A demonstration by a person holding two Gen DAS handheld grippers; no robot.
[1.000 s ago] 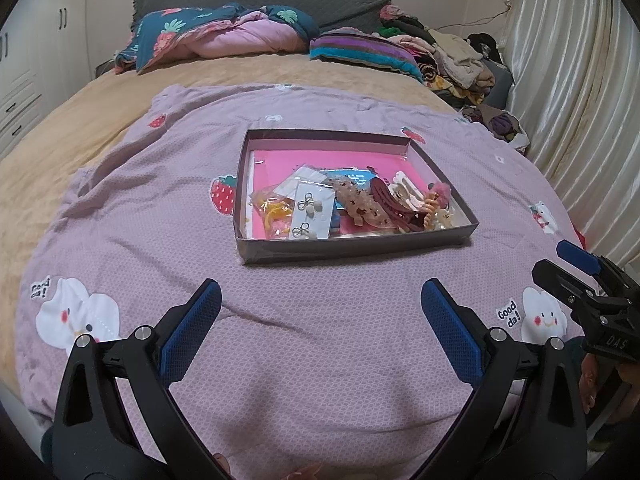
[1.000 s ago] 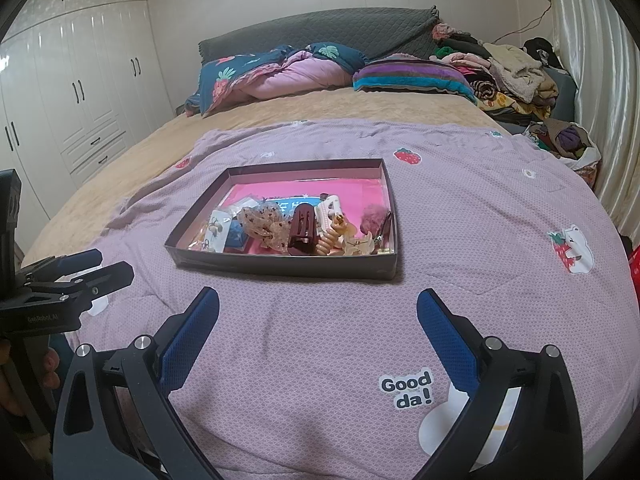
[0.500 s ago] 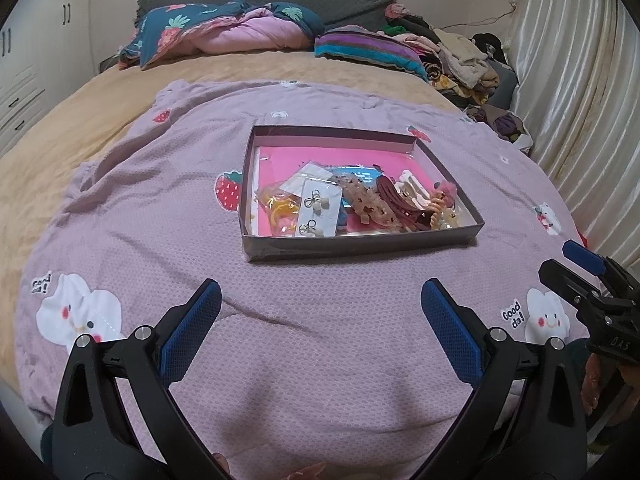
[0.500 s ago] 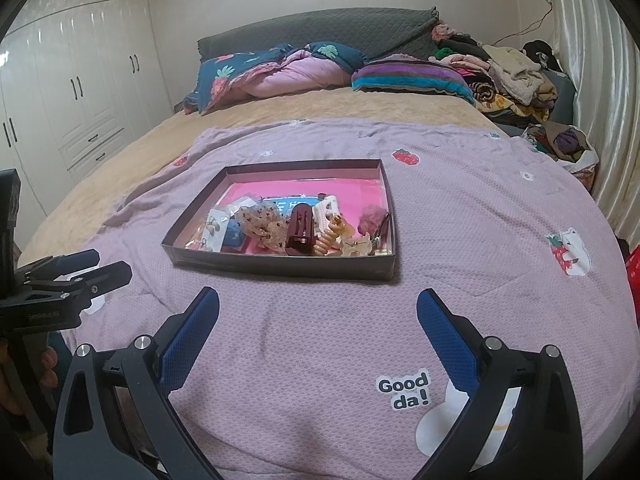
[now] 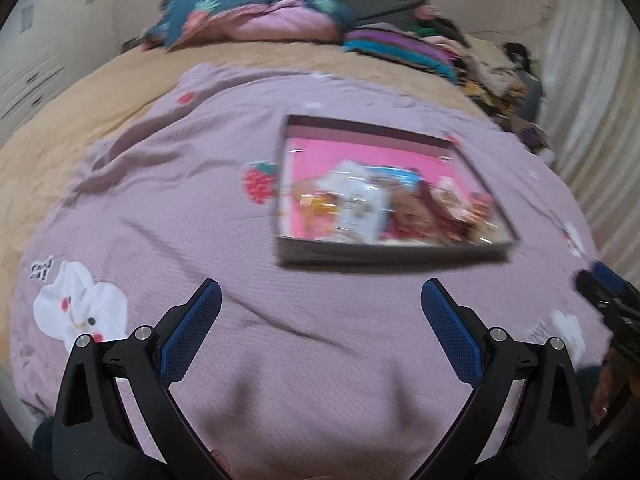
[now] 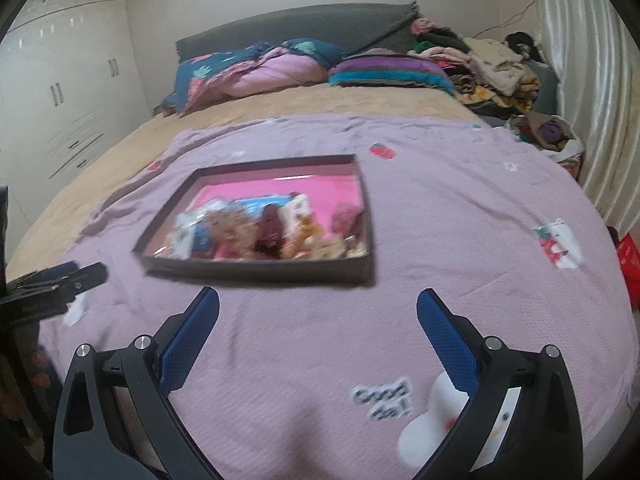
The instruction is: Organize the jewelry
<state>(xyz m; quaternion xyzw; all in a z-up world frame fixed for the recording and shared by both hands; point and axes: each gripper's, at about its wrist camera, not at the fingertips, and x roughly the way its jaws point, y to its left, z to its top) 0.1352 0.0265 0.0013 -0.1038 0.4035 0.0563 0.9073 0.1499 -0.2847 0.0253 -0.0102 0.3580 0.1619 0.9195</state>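
Both views have swung closer to the box (image 5: 394,250) on the purple blanket (image 5: 168,184). My left gripper (image 5: 320,312) and right gripper (image 6: 318,310) hang wide, empty. Blurred contents, probably jewelry (image 6: 264,232); I'd steady first.

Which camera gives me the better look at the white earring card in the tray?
Left wrist: the earring card lies near the tray's front, face-on though blurred. Right wrist shows it only as a small smear at the left end.

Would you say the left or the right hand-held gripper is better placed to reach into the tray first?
Probably the left hand-held gripper: both are open and empty, but the tray lies almost straight ahead of it, nearer than to the right hand-held gripper.
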